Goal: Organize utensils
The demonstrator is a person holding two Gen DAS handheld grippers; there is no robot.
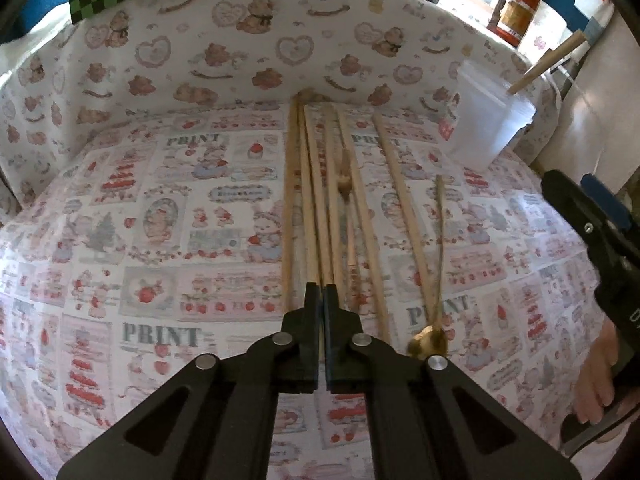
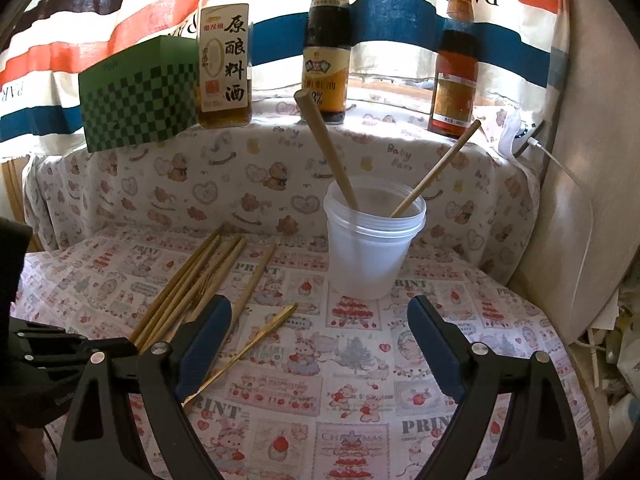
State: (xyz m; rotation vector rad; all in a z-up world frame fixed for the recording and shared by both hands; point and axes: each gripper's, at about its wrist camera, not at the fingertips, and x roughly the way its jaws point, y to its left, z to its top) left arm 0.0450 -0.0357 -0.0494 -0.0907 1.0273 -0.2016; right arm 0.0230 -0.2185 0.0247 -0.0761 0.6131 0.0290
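Chopsticks lie bundled on the patterned desk, beside a gold spoon; my left gripper has its fingers clenched on one stick of that bundle. My right gripper hangs with fingers spread wide and released above the desk, near the translucent cup, where two sticks already lean upright
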